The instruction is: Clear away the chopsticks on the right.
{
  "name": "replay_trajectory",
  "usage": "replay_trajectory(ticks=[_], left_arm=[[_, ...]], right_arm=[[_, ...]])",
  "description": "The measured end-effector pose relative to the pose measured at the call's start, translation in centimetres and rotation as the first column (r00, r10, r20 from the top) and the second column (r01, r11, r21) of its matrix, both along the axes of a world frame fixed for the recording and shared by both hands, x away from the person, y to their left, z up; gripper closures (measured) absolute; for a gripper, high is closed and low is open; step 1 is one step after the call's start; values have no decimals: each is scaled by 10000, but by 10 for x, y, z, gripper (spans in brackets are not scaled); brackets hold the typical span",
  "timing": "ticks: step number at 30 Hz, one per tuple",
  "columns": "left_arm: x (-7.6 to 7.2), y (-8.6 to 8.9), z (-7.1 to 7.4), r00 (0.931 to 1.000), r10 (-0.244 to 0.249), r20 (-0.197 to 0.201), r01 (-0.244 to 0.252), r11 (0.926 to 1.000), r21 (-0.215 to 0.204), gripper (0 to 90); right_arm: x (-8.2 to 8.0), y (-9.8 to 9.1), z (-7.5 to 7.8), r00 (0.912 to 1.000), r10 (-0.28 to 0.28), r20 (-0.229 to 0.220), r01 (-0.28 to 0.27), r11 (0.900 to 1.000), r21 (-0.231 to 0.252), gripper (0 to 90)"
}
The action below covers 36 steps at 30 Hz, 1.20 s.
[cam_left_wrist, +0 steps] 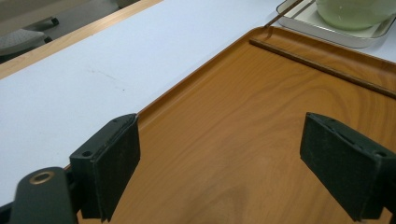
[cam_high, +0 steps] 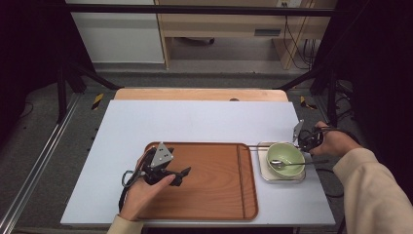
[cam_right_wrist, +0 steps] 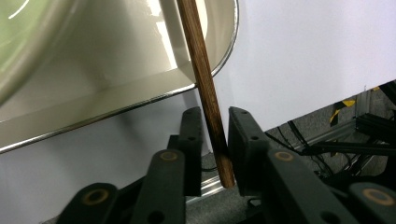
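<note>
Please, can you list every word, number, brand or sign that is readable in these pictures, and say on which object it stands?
No text can be read.
The wooden tray, the green bowl, the chopstick and both grippers bear no lettering.
A small plate on the far furniture is too blurred to read.

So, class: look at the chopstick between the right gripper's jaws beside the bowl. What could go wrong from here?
1. The right gripper takes the chopstick near its very end, so it could pivot or slip out when lifted.
2. The chopstick lies across the rim of the metal dish under the green bowl; dragging it could shift the dish and rattle the spoon.
3. The other chopstick on the wooden tray may roll if the tray is bumped.
</note>
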<state>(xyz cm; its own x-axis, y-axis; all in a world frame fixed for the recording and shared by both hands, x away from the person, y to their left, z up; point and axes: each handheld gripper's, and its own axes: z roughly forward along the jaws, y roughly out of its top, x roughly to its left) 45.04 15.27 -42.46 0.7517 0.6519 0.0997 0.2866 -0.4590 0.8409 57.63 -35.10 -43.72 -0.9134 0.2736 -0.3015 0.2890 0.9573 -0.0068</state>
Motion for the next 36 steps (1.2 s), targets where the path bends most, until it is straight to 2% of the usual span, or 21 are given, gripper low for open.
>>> replay_trajectory(ticks=[5,9,12,19,21,26,30,32,36], left_arm=[[0,0,1,10000,25,23,-25,10000,-51,120],[-1,1,3,10000,35,49,-35,9999,-118,121],[-1,3,5,9999,76,122,-74,9998,-178,121],[0,4,10,9999,27,150,-23,9996,-273,128],[0,3,13,9998,16,211,-11,9997,-237,128],[-2,0,18,9993,-35,374,45,9996,-279,128],[-3,-4,24,9984,-100,553,109,9998,-148,130],[-4,-6,27,9977,-146,665,156,9998,-150,130],[-4,-11,32,9958,-281,872,262,9994,225,134]], right_arm=[[-1,0,0,9998,130,-118,-130,9999,-54,837],[-2,0,2,9995,250,-170,-251,9997,-18,841],[-4,0,6,10000,74,-19,-74,9999,156,842],[-12,5,41,9985,-259,479,224,9971,725,844],[-15,9,54,9972,-443,603,401,9968,689,844],[-24,17,84,9915,-548,1181,446,9952,875,844],[-31,24,97,9871,-438,1538,295,9952,937,844],[-34,29,101,9872,-404,1542,262,9953,932,844],[-39,39,109,9862,-249,1635,108,9962,865,845]])
